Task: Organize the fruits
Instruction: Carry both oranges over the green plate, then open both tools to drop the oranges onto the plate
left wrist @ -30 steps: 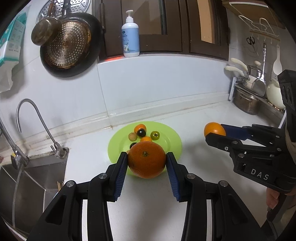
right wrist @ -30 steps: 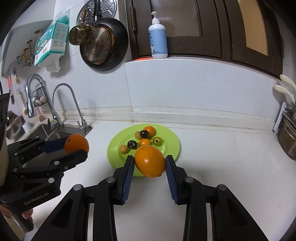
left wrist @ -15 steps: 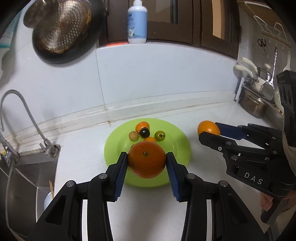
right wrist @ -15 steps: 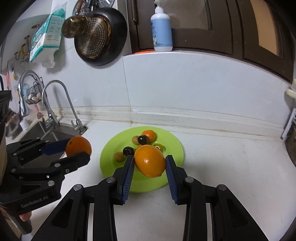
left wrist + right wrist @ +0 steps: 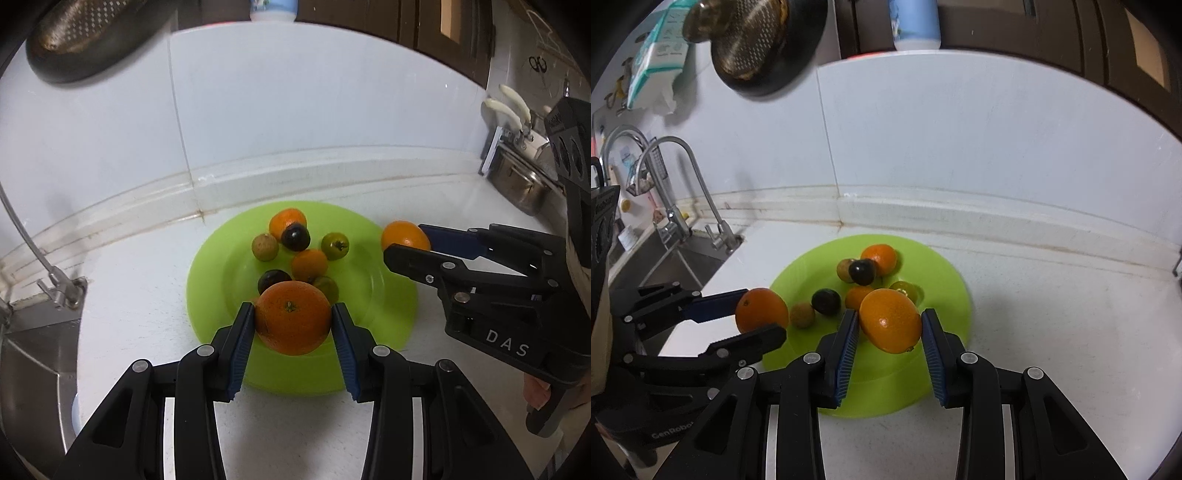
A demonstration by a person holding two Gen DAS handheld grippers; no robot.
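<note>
A lime green plate (image 5: 384, 314) sits on the white counter and holds several small fruits: small oranges, dark round fruits, green ones and tan ones. My left gripper (image 5: 293, 319) is shut on a large orange (image 5: 291, 315) over the plate's near edge. My right gripper (image 5: 889, 325) is shut on a second orange (image 5: 891, 320) over the plate's near side (image 5: 945, 291). In the left wrist view the right gripper (image 5: 406, 242) sits at the plate's right rim. In the right wrist view the left gripper (image 5: 761, 314) hangs at the plate's left rim.
A steel sink (image 5: 676, 258) with a curved tap (image 5: 679, 173) lies left of the plate. A pan and strainer (image 5: 757, 44) hang on the tiled back wall. A soap bottle (image 5: 916, 26) stands on the ledge above. Pots and utensils (image 5: 517, 173) stand at the far right.
Both grippers have moved forward and down toward the plate, each still holding its orange. The plate and its fruits now look nearer and larger.
</note>
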